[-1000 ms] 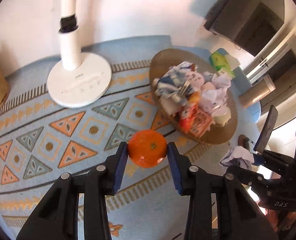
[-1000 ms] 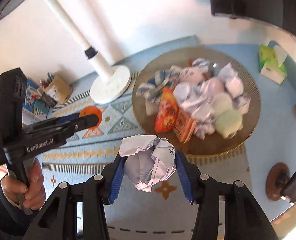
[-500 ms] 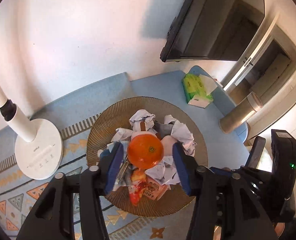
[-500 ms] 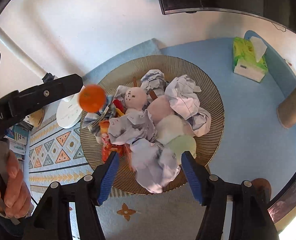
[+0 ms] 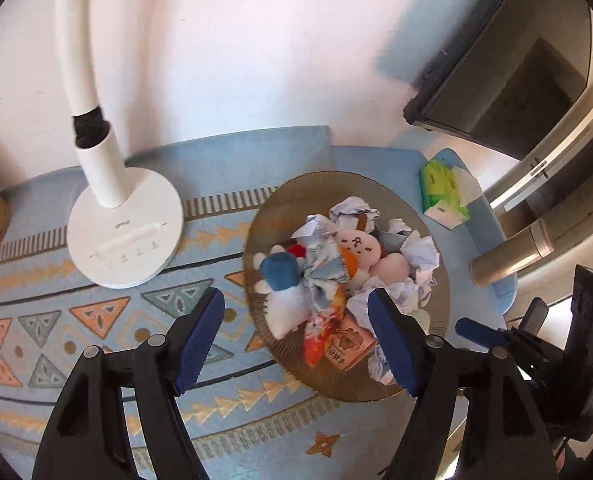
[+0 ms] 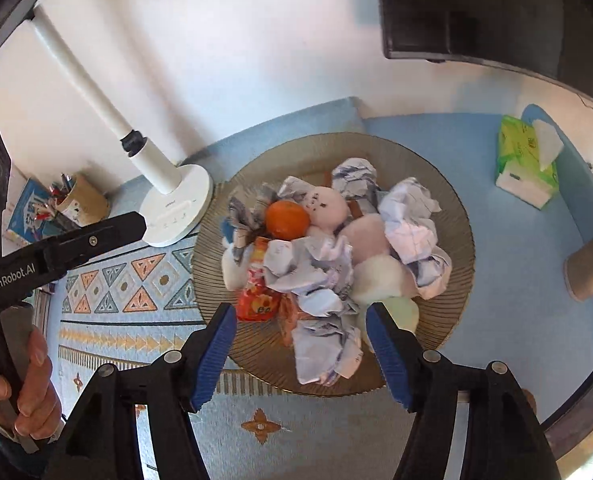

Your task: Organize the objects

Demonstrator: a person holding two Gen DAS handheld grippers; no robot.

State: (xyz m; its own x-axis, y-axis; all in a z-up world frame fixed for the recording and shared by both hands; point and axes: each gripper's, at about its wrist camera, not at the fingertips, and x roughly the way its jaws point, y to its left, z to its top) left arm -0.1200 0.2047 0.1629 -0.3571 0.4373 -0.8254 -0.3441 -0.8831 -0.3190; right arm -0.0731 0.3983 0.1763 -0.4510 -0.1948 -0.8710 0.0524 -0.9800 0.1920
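Note:
A round woven plate (image 5: 296,192) holds a heap of crumpled paper, plush toys and snack packets. An orange (image 6: 287,220) rests in the heap, beside a pink plush face (image 6: 328,206). In the left wrist view only a sliver of that orange (image 5: 350,262) shows. My left gripper (image 5: 296,340) hangs above the plate's left edge, jaws opening with nothing between them. My right gripper (image 6: 300,354) hovers over the plate's near rim, jaws opening. A crumpled paper ball (image 6: 324,344) lies on the plate (image 6: 448,208) below them, free of the pads.
A white lamp base (image 5: 124,232) stands left of the plate on a patterned mat. A green tissue pack (image 5: 442,192) and a metal flask (image 5: 512,252) sit to the right. A pen cup (image 6: 80,200) stands far left. A person's hand (image 6: 24,392) holds the left gripper's handle.
The left gripper carried the orange over the plate and let it go into the heap. The right gripper released the paper ball onto the plate. Both jaws spread wider.

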